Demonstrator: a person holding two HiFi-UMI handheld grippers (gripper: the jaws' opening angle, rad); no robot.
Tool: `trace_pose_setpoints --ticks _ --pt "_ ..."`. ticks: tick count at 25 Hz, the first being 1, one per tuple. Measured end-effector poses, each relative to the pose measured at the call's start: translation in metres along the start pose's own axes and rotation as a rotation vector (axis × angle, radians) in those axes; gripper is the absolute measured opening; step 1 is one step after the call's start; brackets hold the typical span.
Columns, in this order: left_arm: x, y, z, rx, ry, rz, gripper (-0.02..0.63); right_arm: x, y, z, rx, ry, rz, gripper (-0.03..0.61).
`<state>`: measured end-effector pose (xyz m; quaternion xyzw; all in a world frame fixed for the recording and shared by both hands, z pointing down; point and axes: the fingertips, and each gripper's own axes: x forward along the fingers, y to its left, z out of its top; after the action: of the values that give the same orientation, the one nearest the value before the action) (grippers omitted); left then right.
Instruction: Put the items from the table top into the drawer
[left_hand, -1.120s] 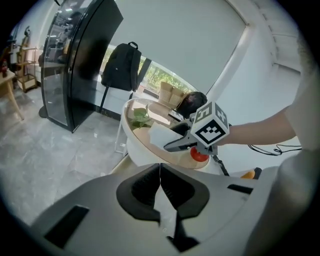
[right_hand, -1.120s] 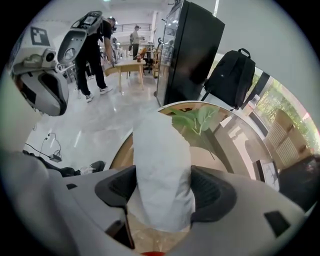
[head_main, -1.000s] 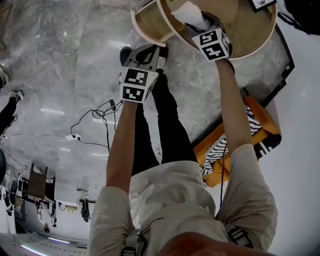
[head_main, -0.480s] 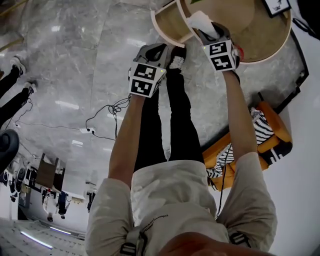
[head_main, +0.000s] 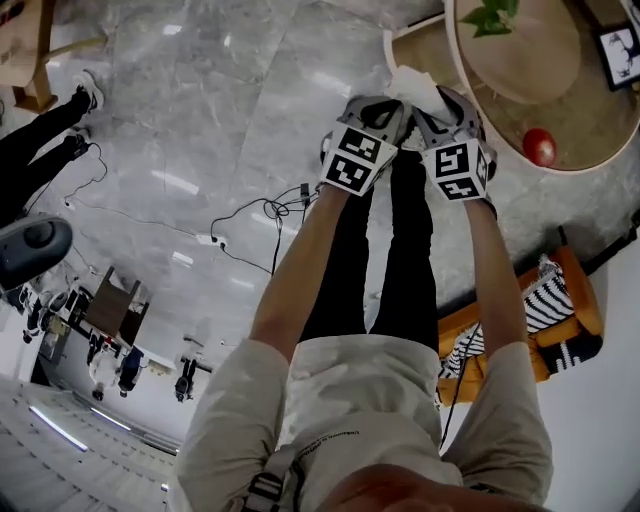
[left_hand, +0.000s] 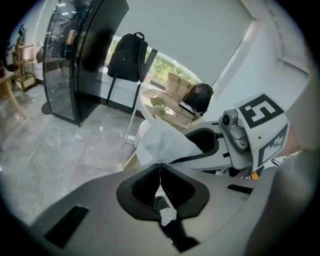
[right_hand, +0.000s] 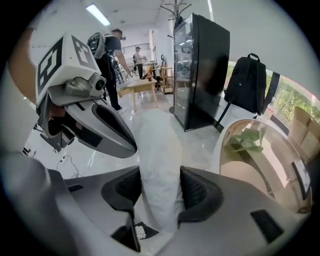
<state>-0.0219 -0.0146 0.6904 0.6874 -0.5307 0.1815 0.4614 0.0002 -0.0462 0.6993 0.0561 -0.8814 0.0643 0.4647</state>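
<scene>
My right gripper (head_main: 440, 100) is shut on a soft white packet (head_main: 410, 82), which sticks up between its pads (right_hand: 196, 192) in the right gripper view, where the packet (right_hand: 159, 165) fills the gap. Just left of it, nearly touching, my left gripper (head_main: 385, 105) is shut and holds nothing; its pads (left_hand: 150, 182) meet in a line. Both hang over the rim of a wooden drawer (head_main: 425, 45) that juts out beside the round wooden table (head_main: 590, 120). A red apple (head_main: 539, 146), a green plant (head_main: 495, 15) and a picture frame (head_main: 620, 55) rest on the table top.
An orange chair with a striped cushion (head_main: 540, 310) stands to the right of my legs. Cables (head_main: 250, 225) trail across the grey marble floor. Another person's legs (head_main: 40, 130) are at the far left. A black cabinet (right_hand: 200, 70) and a backpack (right_hand: 247, 85) stand beyond the table.
My right gripper has carried the white packet leftward off the table top to the drawer's edge. The left gripper has come closer, so the two now sit side by side.
</scene>
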Motion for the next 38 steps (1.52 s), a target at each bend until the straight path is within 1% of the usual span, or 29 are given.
trace_pose_setpoints --ticks 4,8,11,14,17,20,24,25,26,27,29,33,35,38 --pt "0.003 0.02 -0.015 -0.018 0.02 0.01 0.021 0.033 0.018 -0.012 0.104 0.01 0.021 0.233" --pt "0.012 0.028 -0.028 -0.023 0.045 0.006 0.021 0.058 0.017 -0.045 0.159 0.068 0.017 0.233" --pt "0.016 0.037 -0.034 -0.025 0.053 -0.007 0.021 0.072 0.016 -0.071 0.235 0.123 0.004 0.233" --pt "0.023 0.052 -0.042 -0.017 0.067 0.003 0.021 0.093 0.017 -0.094 0.277 0.139 -0.009 0.233" --pt "0.046 0.05 -0.046 -0.009 0.067 0.003 0.021 0.108 0.005 -0.124 0.307 0.159 -0.023 0.233" --pt "0.06 0.05 -0.051 -0.004 0.065 -0.004 0.021 0.13 -0.006 -0.144 0.335 0.178 -0.049 0.233" --pt "0.071 0.053 -0.073 0.009 0.092 -0.012 0.021 0.164 -0.021 -0.167 0.388 0.182 -0.099 0.235" --pt "0.072 0.053 -0.079 0.013 0.102 -0.012 0.021 0.17 -0.025 -0.171 0.409 0.18 -0.113 0.235" --pt "0.073 0.054 -0.085 0.013 0.11 -0.01 0.021 0.174 -0.029 -0.174 0.428 0.177 -0.123 0.249" --pt "0.073 0.055 -0.09 0.01 0.116 -0.005 0.021 0.177 -0.031 -0.175 0.444 0.173 -0.123 0.29" --pt "0.071 0.056 -0.099 -0.006 0.123 0.01 0.021 0.179 -0.03 -0.171 0.452 0.161 -0.108 0.328" --pt "0.072 0.051 -0.103 -0.013 0.127 0.012 0.021 0.174 -0.031 -0.166 0.46 0.136 -0.126 0.336" --pt "0.071 0.046 -0.097 -0.014 0.121 0.007 0.021 0.168 -0.032 -0.165 0.479 0.126 -0.14 0.336" --pt "0.068 0.038 -0.088 0.0 0.115 -0.004 0.021 0.151 -0.025 -0.157 0.491 0.115 -0.137 0.336"
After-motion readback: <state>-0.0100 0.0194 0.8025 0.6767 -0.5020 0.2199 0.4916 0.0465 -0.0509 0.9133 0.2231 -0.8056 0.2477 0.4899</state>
